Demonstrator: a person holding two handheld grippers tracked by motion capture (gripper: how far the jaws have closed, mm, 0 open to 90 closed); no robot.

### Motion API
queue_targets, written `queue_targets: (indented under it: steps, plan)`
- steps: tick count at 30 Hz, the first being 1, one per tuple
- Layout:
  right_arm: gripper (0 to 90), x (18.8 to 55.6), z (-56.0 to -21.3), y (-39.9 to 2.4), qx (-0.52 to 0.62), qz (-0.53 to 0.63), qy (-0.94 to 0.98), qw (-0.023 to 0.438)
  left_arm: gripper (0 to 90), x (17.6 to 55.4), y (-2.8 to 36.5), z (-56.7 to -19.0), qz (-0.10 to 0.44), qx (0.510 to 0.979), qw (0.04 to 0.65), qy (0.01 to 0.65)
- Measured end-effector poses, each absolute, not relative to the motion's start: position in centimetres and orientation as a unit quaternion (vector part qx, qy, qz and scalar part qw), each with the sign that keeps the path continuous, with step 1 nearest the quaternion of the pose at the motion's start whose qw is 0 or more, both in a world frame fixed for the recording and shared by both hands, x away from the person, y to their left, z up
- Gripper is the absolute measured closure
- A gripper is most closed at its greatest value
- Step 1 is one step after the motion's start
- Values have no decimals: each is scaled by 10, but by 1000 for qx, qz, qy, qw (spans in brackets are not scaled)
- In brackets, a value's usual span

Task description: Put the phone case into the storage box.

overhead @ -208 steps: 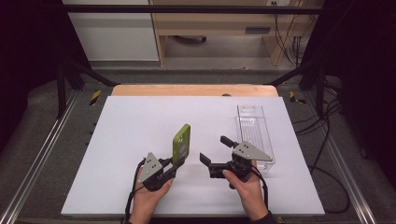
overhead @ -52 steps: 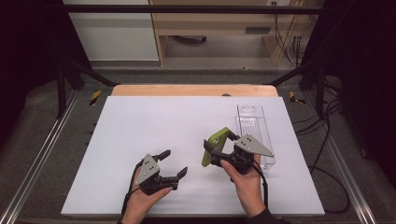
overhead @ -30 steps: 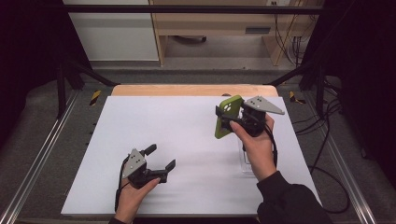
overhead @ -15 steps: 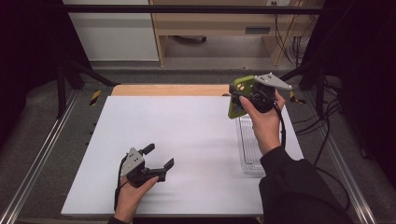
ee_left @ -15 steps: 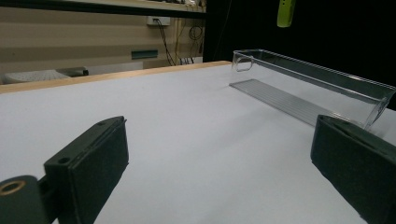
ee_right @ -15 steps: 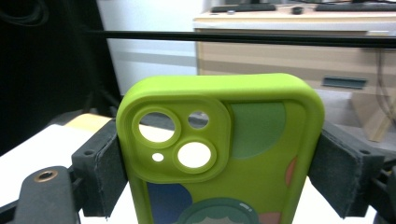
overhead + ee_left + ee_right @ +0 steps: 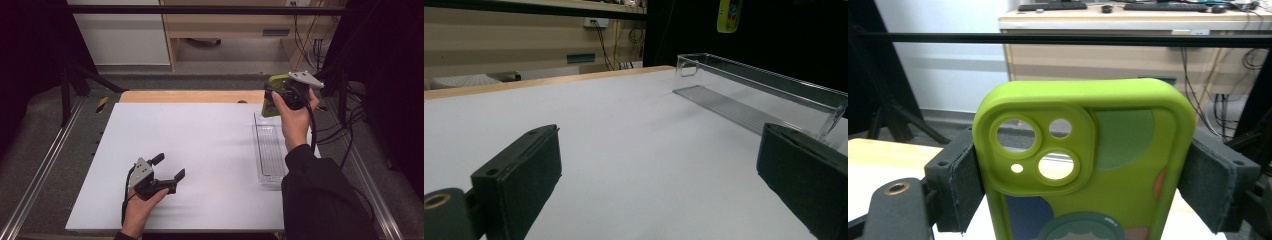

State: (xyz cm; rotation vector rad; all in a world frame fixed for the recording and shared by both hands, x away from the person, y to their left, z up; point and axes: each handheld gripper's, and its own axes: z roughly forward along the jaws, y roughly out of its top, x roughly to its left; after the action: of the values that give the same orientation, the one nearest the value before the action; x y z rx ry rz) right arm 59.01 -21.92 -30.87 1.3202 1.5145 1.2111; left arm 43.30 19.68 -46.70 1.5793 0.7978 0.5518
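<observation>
Your right gripper (image 7: 278, 96) has the green phone case (image 7: 1083, 165) pinched across its width, a pad (image 7: 960, 180) pressed on each long edge and the camera cutout end sticking up past the jaws. It's held up in the air over the far end of the clear tray (image 7: 270, 159), which sits on the white table (image 7: 200, 150) right below and a bit nearer to you than that gripper.

The step in hand looks like dropping the case into the tray, and here's how I'd do it well. The tray is long and narrow, so turn your wrist until the case's long side runs along the tray's length before you come down. Lower it between the walls, don't clip the rim, and only ease the jaws apart once the case rests on the ribbed floor. Let go too high and it'll bounce or tip out.

Your left gripper (image 7: 167, 167) is spread wide with nothing in it, low over the near left of the table, well apart from the tray. Leave it parked there.
</observation>
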Motion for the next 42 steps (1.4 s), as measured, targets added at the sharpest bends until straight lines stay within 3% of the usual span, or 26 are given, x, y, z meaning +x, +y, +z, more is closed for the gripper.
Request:
queue_targets:
  steps: [15, 42]
  plan:
    - [162, 606, -333, -224, 541, 450, 585, 403, 37, 433, 195, -467, 238, 685, 598, 342]
    - [162, 634, -393, -214, 586, 437, 565, 384, 38, 432, 194, -468, 231, 688, 599, 339]
